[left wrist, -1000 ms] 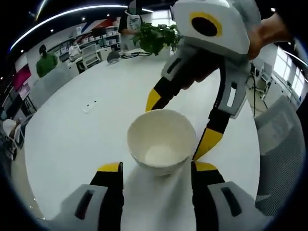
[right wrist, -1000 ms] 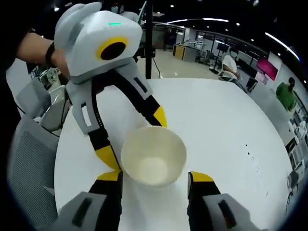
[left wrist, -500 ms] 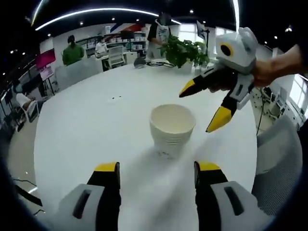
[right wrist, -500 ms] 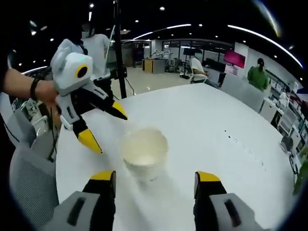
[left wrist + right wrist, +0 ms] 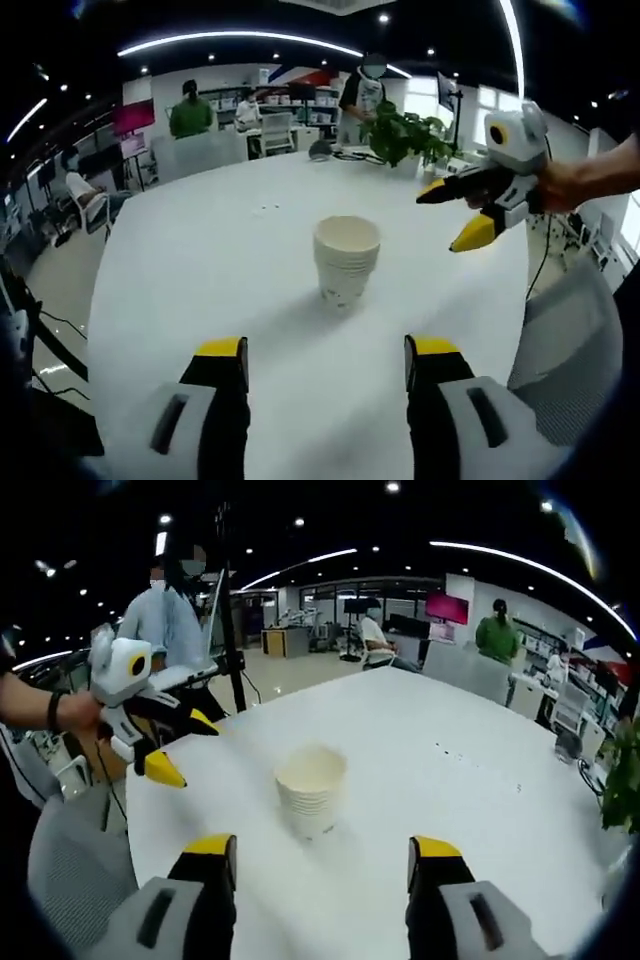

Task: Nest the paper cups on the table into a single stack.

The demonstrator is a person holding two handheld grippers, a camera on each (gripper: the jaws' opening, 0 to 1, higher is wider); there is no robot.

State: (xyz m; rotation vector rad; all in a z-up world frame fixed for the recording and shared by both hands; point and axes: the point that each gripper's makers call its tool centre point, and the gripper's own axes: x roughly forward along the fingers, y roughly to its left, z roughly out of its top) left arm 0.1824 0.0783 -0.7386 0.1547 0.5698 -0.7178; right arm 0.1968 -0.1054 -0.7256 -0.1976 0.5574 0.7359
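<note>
Open-plan office: desks (image 5: 395, 640), chairs (image 5: 262, 128), shelves (image 5: 290, 95)

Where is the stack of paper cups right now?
The stack of paper cups stands upright on the white table, straight ahead of both open tools in both views, touched by neither.

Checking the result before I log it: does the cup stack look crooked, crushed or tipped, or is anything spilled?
Nothing stands out. The paper cups stand upright as one stack on the white table, with both grippers open and clear of it.

matt paper cups (image 5: 346, 262), smooth glossy white table (image 5: 200, 260)
</note>
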